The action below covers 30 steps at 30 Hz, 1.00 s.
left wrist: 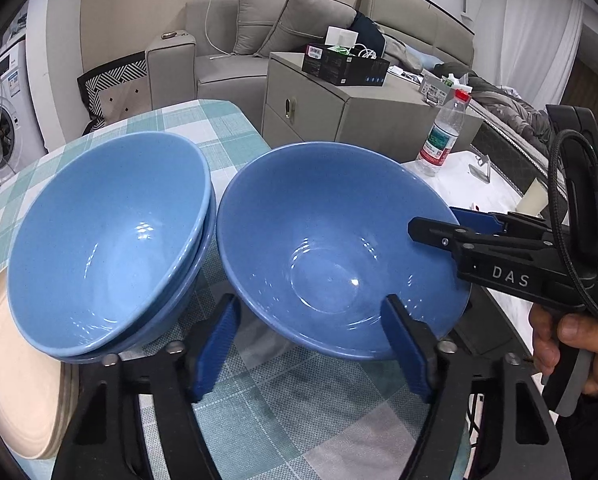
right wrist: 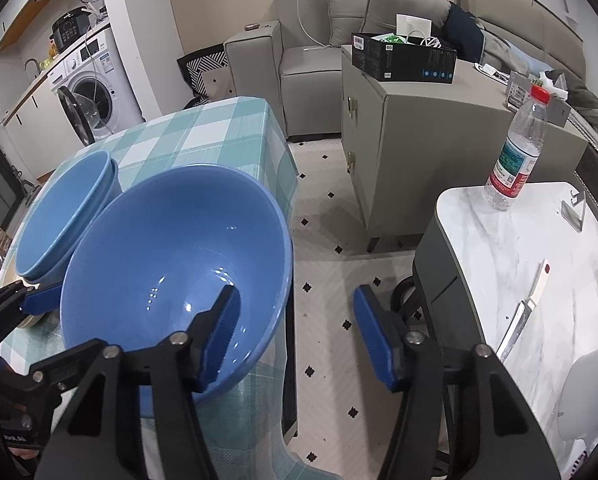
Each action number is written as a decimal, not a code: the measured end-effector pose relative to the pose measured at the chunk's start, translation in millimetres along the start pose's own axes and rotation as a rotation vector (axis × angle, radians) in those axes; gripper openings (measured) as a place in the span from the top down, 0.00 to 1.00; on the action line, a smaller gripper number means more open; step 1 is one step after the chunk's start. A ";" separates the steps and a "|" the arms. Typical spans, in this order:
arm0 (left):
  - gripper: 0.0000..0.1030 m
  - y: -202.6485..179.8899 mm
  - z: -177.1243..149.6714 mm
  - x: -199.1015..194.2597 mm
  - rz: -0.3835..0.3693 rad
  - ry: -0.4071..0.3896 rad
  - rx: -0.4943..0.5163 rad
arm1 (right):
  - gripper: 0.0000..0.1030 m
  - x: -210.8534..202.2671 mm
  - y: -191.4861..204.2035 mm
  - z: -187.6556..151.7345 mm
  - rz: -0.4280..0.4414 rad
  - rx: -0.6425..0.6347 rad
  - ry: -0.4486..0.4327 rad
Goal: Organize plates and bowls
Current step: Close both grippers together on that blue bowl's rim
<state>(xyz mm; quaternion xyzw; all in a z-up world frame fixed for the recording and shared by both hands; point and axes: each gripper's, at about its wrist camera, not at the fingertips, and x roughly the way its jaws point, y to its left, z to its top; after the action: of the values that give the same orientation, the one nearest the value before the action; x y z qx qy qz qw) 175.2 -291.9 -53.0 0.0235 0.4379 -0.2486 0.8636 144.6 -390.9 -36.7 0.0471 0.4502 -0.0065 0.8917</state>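
Note:
A single blue bowl stands on the plaid tablecloth, close beside a stack of two matching blue bowls. My left gripper straddles the single bowl's near rim: one finger reaches inside, the other stays outside below the wall, and neither pad presses on it. From the right, my right gripper straddles the same bowl's rim. In the right wrist view, one finger of the right gripper is inside the bowl and the other hangs well clear beyond the table edge. The stacked bowls sit behind.
Beige plates are stacked at the left beside the bowl stack. The plaid table ends just right of the single bowl. Across a floor gap, a white marble table holds a water bottle and a knife.

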 end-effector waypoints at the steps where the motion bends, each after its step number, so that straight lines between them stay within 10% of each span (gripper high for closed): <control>1: 0.38 -1.2 0.0 -0.3 -0.003 -0.002 0.006 | 0.53 0.9 -0.1 -0.2 0.002 -0.001 0.003; 14: 0.53 -0.9 -0.2 -2.5 0.033 -0.003 0.029 | 0.85 -1.2 13.1 -3.3 -0.012 -0.050 -0.001; 30: 0.57 -4.5 -0.3 -8.9 0.037 -0.011 0.047 | 0.86 -13.7 15.5 -4.7 -0.059 -0.079 -0.026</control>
<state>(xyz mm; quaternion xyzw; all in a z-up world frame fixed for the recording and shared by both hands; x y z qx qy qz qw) 168.6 -292.1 -45.6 0.0504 0.4266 -0.2428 0.8698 133.6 -375.5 -27.3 -0.0015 0.4398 -0.0157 0.8980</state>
